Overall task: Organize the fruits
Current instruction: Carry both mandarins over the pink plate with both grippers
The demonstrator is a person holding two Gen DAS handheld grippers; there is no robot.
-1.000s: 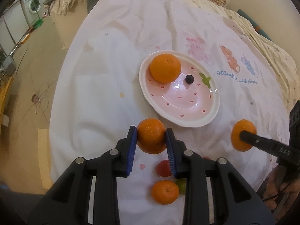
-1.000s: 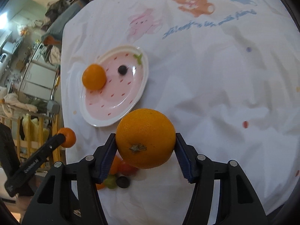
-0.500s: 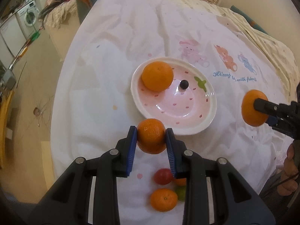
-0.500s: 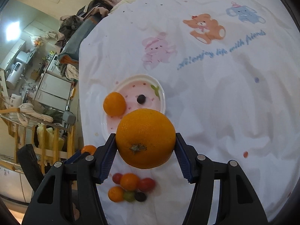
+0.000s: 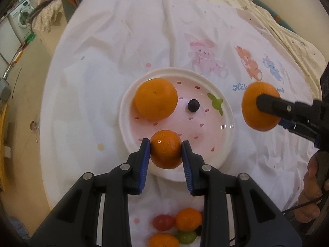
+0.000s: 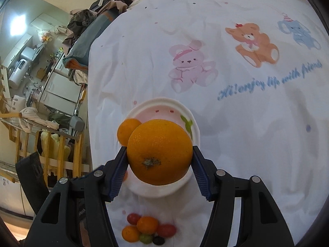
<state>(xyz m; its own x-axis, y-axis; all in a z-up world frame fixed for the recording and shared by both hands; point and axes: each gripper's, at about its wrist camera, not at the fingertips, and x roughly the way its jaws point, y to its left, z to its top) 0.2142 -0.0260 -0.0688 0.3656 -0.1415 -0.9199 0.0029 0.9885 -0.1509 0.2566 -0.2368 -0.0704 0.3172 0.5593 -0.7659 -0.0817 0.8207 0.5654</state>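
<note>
My left gripper (image 5: 165, 149) is shut on a small mandarin (image 5: 165, 146) and holds it over the near rim of the pink-and-white plate (image 5: 216, 154). The plate holds a large orange (image 5: 155, 98) and a dark blueberry (image 5: 193, 105). My right gripper (image 6: 159, 159) is shut on a big orange (image 6: 159, 151) and holds it above the plate (image 6: 144, 107); it shows in the left wrist view (image 5: 260, 109) to the right of the plate. A pile of small fruits (image 5: 178, 229) lies on the cloth near me, also in the right wrist view (image 6: 147, 231).
The table has a white cloth (image 5: 123, 41) printed with bears and blue writing (image 6: 267, 82). Its left edge drops to the floor (image 5: 24, 82). A wooden rack (image 6: 49, 150) and kitchen clutter stand beyond that edge. A hand (image 5: 314, 185) holds the right gripper.
Both grippers moved forward with their fruit. The left mandarin went from before the plate to over its near rim. The right orange rose and swung in over the plate.
</note>
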